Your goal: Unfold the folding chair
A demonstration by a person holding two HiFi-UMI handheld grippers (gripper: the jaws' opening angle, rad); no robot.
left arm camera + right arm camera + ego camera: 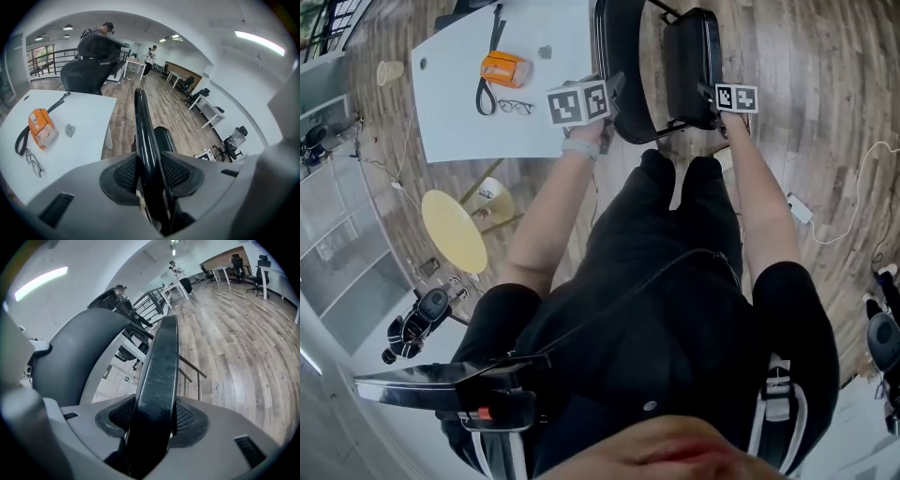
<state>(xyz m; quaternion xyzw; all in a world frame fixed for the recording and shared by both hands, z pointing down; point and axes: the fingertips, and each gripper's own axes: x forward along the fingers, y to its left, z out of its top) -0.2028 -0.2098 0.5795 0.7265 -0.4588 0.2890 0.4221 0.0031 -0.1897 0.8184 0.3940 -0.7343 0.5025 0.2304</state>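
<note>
One folding chair point(689, 56) is standing on the floor point(806, 112), right of the tabletop point(450, 103), with two grippers clamping it.
The left gripper point(150, 176) is pinching its thin glossy rim point(142, 122), the right gripper point(154, 423) its thick panel point(161, 357); the smooth rim could be slipping free during spreading, tipping the chair.

A: Entry: any legible text?

B: None. Orange box point(503, 68) on the white table point(450, 131): its print can't be resolved in the head view or the left gripper view.

A: Eyeglasses point(517, 107) on the same table?

B: No brand mark can be made out.

A: Marker cubes point(578, 102) point(737, 97), just right of the table?

B: Black-and-white square code patterns only. No letters, no digits.

A: Small plates point(127, 378) far off in the right gripper view?

B: Too small to read.
</note>
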